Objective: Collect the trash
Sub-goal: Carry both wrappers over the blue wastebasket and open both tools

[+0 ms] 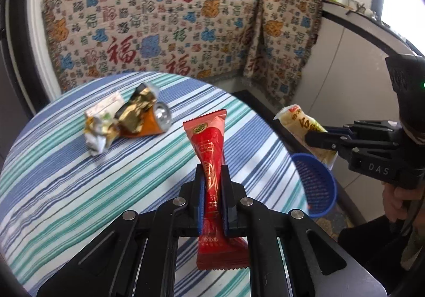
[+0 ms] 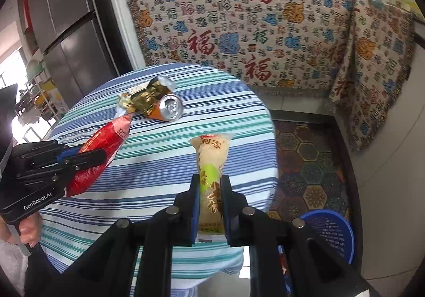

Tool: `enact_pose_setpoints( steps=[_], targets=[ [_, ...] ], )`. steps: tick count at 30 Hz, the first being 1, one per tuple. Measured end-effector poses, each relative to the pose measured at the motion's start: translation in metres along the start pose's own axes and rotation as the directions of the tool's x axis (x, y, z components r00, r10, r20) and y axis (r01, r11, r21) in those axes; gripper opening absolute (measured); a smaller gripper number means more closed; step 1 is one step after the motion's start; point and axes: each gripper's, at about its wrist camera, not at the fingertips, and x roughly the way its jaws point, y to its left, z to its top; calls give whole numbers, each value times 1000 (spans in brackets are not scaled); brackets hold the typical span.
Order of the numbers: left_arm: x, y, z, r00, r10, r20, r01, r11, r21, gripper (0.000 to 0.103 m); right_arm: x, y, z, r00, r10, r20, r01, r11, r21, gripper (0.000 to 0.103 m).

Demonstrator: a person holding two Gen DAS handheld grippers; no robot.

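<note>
My left gripper (image 1: 212, 172) is shut on a red snack wrapper (image 1: 209, 148) and holds it above the striped round table (image 1: 66, 185). My right gripper (image 2: 210, 181) is shut on a pale yellow snack packet (image 2: 212, 156), held near the table's right edge; it also shows in the left wrist view (image 1: 300, 124). The left gripper with the red wrapper (image 2: 101, 148) shows at the left of the right wrist view. On the table lie a crumpled gold foil wrapper (image 1: 132, 108), a white crumpled wrapper (image 1: 99, 124) and an orange can (image 2: 168, 108) on its side. A blue basket (image 2: 330, 230) stands on the floor right of the table.
A patterned cloth (image 1: 172, 26) hangs over the counter behind the table, with pots on top. A steel fridge (image 2: 63, 26) stands at the left. Patterned floor tiles (image 2: 305, 164) lie between table and counter.
</note>
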Motion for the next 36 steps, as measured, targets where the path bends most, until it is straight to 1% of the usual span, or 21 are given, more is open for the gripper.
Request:
enact_pose_setpoints(
  steps=[6,11,15,19,24,27,31,36],
  targets=[
    [20,-62,19,995,-98,-4,99,993,58,8,-31,-63,-16,996,-83,11,82,991,109,15],
    [42,-111,26,985,-169,-28,171,981,88,7,-48,-123,-34,988,-155,-9,153,963,223,15],
    [61,-148,29,975,-216,-51,220,969,112,7,-60,-160,-47,980,-198,-28,198,936,291,15],
    [82,-183,29,964,-253,-81,262,957,126,7,-63,-193,-64,976,-208,-68,219,908,358,15],
    [106,-213,28,953,-281,-116,295,946,136,7,-63,-228,-84,971,-213,-105,238,876,420,15],
    [120,-227,27,948,-293,-128,309,941,138,7,-64,-245,-94,975,-193,-114,224,859,460,15],
    [138,-242,26,943,-302,-140,322,935,149,7,-65,-263,-103,975,-189,-115,221,845,487,15],
    [151,-255,22,935,-316,-161,340,927,155,7,-63,-274,-110,977,-177,-118,213,833,511,15]
  ],
)
